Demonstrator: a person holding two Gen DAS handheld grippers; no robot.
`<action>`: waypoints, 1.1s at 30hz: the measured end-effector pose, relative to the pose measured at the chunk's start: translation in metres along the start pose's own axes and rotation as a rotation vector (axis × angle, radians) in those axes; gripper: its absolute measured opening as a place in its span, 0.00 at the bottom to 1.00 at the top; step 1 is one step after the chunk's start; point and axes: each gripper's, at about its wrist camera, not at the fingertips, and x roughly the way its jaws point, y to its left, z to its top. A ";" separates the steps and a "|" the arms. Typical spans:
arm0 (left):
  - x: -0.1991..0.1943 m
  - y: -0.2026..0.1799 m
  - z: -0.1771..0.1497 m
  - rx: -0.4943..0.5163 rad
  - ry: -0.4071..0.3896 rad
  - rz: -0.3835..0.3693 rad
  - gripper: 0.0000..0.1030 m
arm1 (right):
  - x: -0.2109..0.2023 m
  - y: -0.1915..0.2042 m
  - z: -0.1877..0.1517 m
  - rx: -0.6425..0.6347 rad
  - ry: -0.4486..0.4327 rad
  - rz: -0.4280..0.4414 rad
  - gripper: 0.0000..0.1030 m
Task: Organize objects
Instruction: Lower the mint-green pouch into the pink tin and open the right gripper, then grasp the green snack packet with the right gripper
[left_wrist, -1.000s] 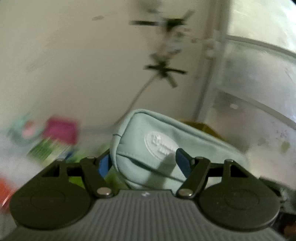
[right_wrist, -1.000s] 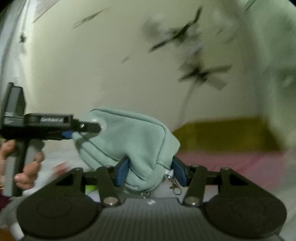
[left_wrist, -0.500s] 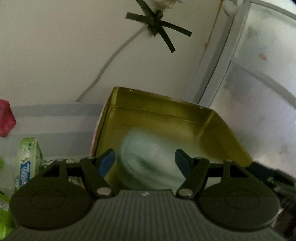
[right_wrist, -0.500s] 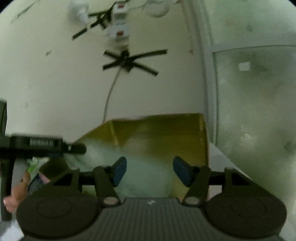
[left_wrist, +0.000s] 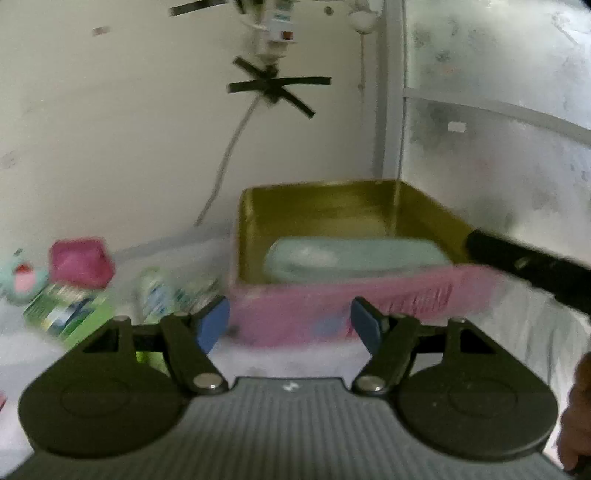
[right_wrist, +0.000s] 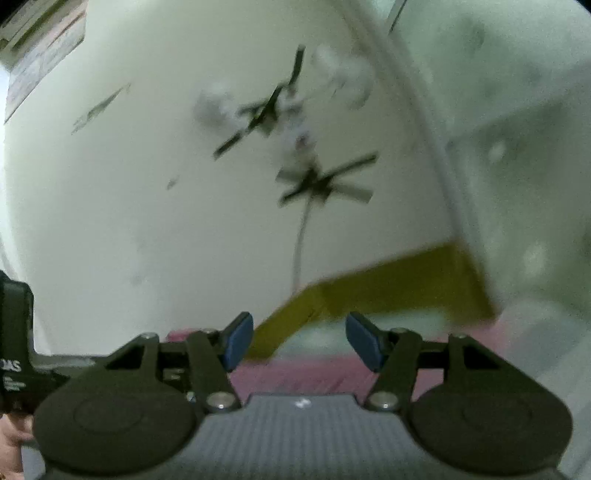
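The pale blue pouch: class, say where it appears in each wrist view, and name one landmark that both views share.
Left wrist view: the pale blue pouch lies inside the pink box with gold lining, centre of the picture, beyond the open claw.
Right wrist view: only a blurred pale strip shows low in the same box, between the claw tips; probably the pouch.
Shared landmark: the black tape cross on the wall.
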 end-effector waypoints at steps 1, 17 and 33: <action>-0.005 0.008 -0.007 -0.006 0.003 0.020 0.73 | 0.004 0.007 -0.008 0.002 0.042 0.021 0.57; -0.054 0.192 -0.107 -0.348 0.075 0.350 0.73 | 0.095 0.168 -0.065 -0.262 0.417 0.235 0.58; -0.062 0.218 -0.125 -0.525 -0.035 0.243 0.72 | 0.105 0.191 -0.105 -0.445 0.507 0.227 0.07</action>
